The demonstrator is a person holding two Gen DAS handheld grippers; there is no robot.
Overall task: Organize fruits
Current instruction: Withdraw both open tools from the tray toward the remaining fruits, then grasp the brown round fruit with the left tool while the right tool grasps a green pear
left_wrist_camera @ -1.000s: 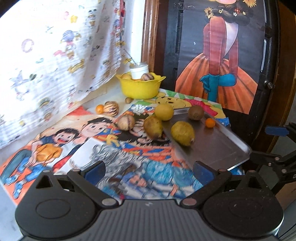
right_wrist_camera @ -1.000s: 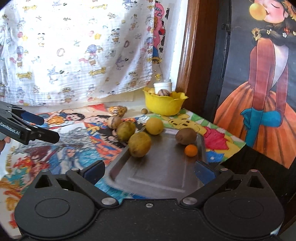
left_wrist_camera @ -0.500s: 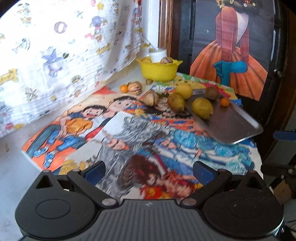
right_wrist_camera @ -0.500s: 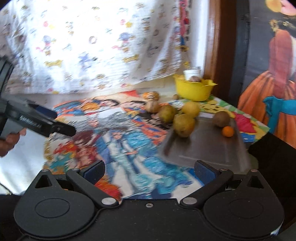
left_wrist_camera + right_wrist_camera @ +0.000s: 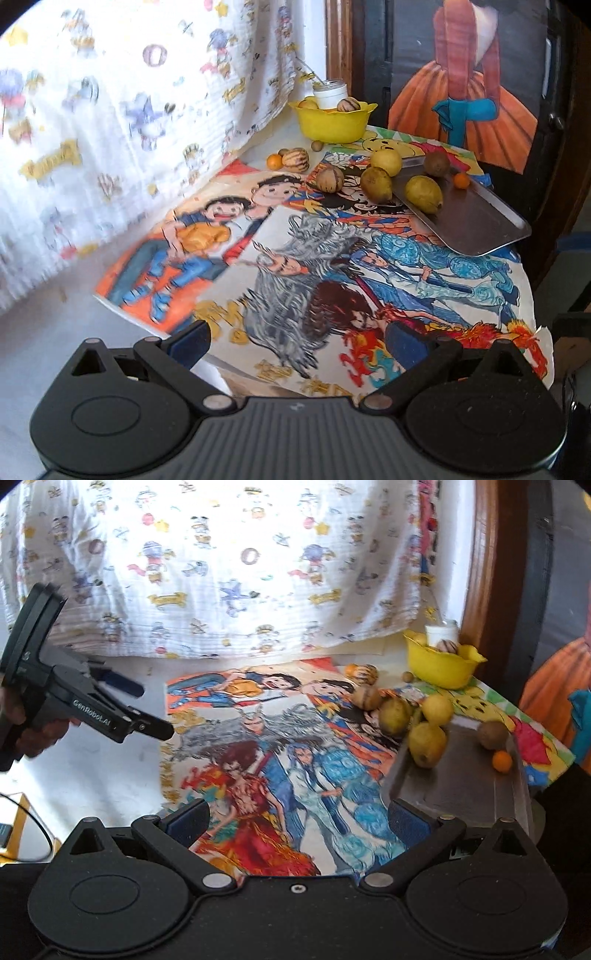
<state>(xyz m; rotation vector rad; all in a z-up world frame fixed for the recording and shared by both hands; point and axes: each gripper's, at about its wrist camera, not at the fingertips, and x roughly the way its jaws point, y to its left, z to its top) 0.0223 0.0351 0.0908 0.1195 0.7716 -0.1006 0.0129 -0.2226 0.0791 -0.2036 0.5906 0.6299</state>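
A metal tray [image 5: 476,225] [image 5: 461,790] lies at the table's far right and holds a yellow-green pear [image 5: 423,194] [image 5: 426,744], a brown kiwi [image 5: 436,164] [image 5: 493,734] and a small orange [image 5: 461,180] [image 5: 502,761]. Just left of the tray sit a lemon [image 5: 386,162], a second pear [image 5: 376,183] and a striped fruit [image 5: 330,178]. The yellow bowl [image 5: 332,125] [image 5: 439,668] behind holds more fruit. My left gripper [image 5: 295,341] [image 5: 153,710] is open and empty, far back from the fruit. My right gripper [image 5: 297,821] is open and empty too.
Colourful cartoon posters [image 5: 280,258] cover the table. Another striped fruit [image 5: 295,160], a small orange [image 5: 274,160] and a nut [image 5: 316,146] lie near the bowl. A white jar [image 5: 330,94] stands behind the bowl. A printed cloth [image 5: 221,572] hangs at the back.
Both grippers have pulled back and away from the tray, so the fruit looks smaller and more poster shows. The right view has swung left. No fruit has moved.
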